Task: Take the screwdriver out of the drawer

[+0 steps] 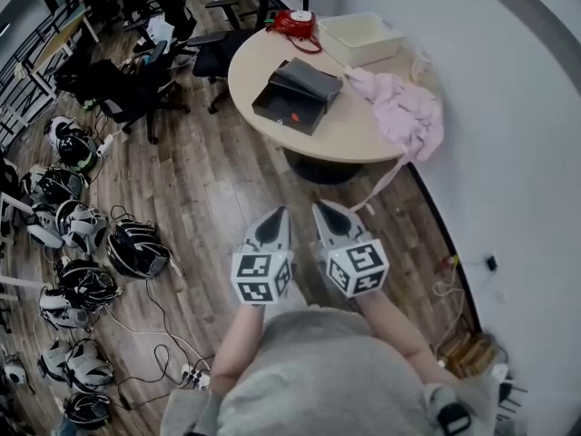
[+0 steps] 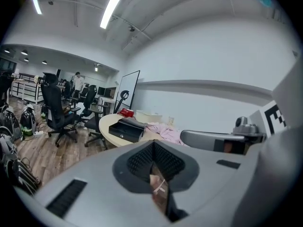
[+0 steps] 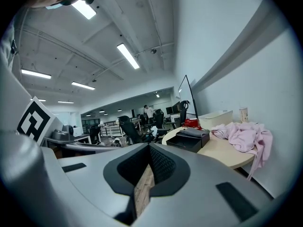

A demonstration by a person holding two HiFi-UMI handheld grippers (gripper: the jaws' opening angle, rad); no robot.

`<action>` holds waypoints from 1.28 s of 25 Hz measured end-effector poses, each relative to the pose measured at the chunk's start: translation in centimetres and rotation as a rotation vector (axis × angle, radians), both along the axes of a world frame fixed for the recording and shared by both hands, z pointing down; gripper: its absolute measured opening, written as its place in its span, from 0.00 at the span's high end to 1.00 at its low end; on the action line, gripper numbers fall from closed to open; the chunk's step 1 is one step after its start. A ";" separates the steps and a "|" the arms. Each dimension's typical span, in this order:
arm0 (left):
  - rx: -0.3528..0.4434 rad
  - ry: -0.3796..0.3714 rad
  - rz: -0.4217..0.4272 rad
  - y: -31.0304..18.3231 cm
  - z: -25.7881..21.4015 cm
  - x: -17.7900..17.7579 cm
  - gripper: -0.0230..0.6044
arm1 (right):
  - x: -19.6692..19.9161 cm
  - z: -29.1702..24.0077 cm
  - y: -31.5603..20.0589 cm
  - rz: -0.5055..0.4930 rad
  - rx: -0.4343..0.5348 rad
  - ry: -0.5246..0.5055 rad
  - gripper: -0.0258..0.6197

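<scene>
On the round table [image 1: 349, 139] stands a black drawer box [image 1: 289, 107] with its tray pulled open. A small red item [image 1: 292, 116] lies in the tray; it is too small to tell what it is. The box also shows in the left gripper view [image 2: 125, 129] and the right gripper view [image 3: 191, 140]. My left gripper [image 1: 278, 213] and right gripper [image 1: 322, 208] hover side by side over the wooden floor, well short of the table, pointing toward it. Both have their jaws shut with nothing between them, as seen in each gripper's own view, left [image 2: 154, 148] and right [image 3: 150, 151].
A pink cloth [image 1: 404, 107], a white bin [image 1: 363, 36] and a red telephone [image 1: 295, 21] share the table. Several helmets [image 1: 82, 234] and cables lie on the floor at left. Office chairs [image 1: 136, 89] stand beyond. A white wall [image 1: 517, 153] runs along the right.
</scene>
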State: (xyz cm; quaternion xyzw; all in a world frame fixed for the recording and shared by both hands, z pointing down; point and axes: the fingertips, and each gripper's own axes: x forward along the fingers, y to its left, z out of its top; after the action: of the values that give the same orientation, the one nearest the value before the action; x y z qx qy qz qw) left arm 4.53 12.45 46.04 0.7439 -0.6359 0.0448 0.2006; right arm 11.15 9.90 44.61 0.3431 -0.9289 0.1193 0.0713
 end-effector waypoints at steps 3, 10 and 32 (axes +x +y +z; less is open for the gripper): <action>0.009 -0.016 0.015 -2.8 -0.4 -1.6 0.97 | -1.6 -0.3 -2.7 0.005 0.008 -0.001 0.96; -0.010 -0.034 0.056 -9.6 0.0 -5.9 0.97 | -5.5 -0.2 -9.2 0.046 -0.007 -0.002 0.96; 0.001 -0.011 0.187 -23.9 0.9 -16.1 0.97 | -14.8 0.7 -22.9 0.203 0.021 0.059 0.96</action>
State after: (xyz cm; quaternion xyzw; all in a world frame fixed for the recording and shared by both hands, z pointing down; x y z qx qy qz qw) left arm -11.55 -11.47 46.91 0.7999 -0.5647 0.0670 0.1918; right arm -3.67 -12.96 45.27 0.4395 -0.8881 0.1059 0.0825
